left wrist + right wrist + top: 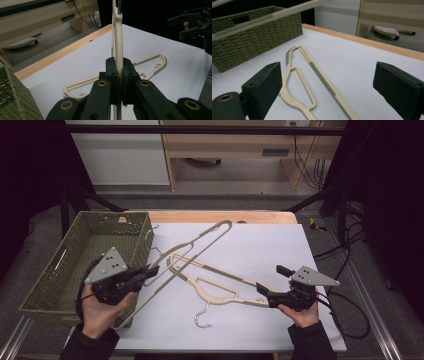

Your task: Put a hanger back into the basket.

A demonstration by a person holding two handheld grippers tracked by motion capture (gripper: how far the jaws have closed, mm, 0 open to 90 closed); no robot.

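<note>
**Two cream hangers on a white table, one raised by the left gripper**

Seen from above, the left gripper sits at about 9 o'clock on the white table top, held in the person's left hand. Its jaws are closed tight on the edge of a cream hanger, which slants from 7 o'clock up toward 12 o'clock, lifted clear of the surface; in the left gripper view the same hanger stands on edge, pinched between the two pads. A second cream hanger lies flat near the table's centre, partly beneath the raised one, with its metal hook pointing to 6 o'clock. The right gripper rests at about 4 o'clock, in the right hand, its jaws spread wide and holding nothing; its lower jaw tip lies just beside the flat hanger's near end. In the right gripper view that hanger lies on the table between the two open pads. A green woven basket occupies the table's 9 to 10 o'clock edge, just beside the left gripper.
</note>
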